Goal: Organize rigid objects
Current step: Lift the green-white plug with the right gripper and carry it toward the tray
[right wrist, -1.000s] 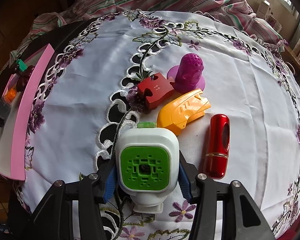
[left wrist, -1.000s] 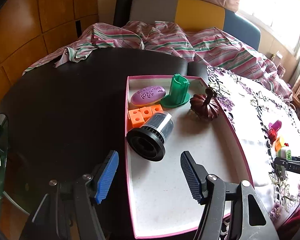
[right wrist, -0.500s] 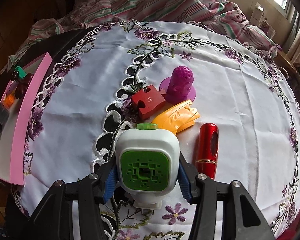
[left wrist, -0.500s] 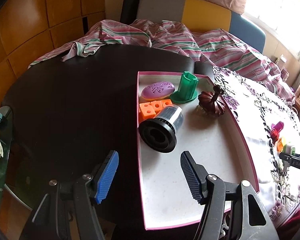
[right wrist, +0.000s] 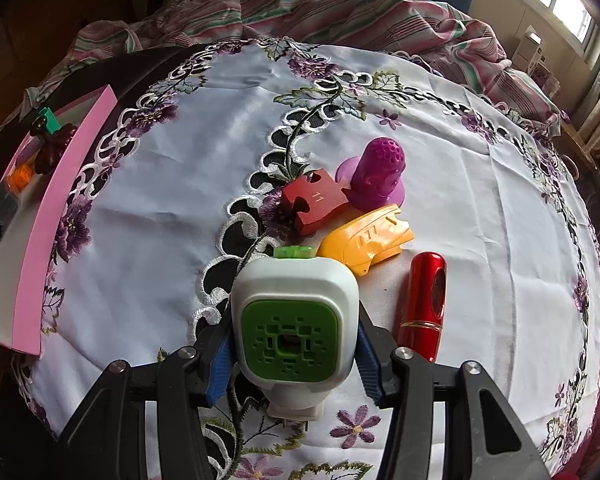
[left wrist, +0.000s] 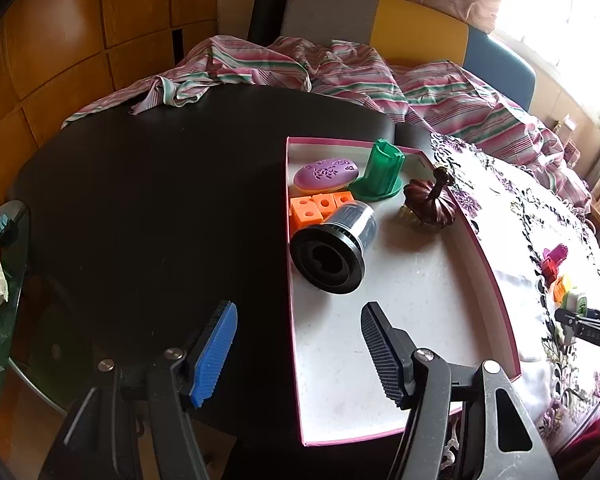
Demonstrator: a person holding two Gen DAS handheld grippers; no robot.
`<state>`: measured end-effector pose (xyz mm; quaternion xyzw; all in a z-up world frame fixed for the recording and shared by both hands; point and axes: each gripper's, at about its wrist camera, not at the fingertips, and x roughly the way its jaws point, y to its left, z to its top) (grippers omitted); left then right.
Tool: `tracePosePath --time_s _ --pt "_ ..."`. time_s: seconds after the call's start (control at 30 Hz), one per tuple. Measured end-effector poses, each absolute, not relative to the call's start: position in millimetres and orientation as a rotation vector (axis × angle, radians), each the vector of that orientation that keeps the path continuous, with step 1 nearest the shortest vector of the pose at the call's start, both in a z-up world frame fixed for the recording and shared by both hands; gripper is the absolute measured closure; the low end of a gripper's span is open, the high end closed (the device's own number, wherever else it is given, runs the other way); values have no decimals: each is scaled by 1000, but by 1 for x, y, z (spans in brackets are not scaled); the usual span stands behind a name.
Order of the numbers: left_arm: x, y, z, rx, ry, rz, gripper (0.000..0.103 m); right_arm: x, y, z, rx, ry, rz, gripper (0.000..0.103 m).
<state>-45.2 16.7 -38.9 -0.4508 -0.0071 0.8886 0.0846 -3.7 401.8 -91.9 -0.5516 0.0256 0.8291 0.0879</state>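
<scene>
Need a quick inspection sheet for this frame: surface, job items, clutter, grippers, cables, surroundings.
Surface: dark table; embroidered white tablecloth on its right part.
Job's things: pink tray holds black cylinder, orange blocks, purple oval, green piece, dark pumpkin. On the cloth: red puzzle piece, purple figure, yellow piece, red tube.
Clutter: striped fabric.
Grippers: left gripper open, empty; right gripper shut on white-green device.
Cables: nothing seen.
Surroundings: wood panels, chairs, window.
</scene>
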Motion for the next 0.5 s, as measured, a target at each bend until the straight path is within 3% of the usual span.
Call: tracePosePath --time_s 0.17,0.5 --pt "-42 15 -34 -1309 -11 2664 38 -5 388 -98 -1688 -10 2475 51" --pt "-37 10 -31 -1291 -32 2655 38 -1 374 -88 -1662 64 2517 51"
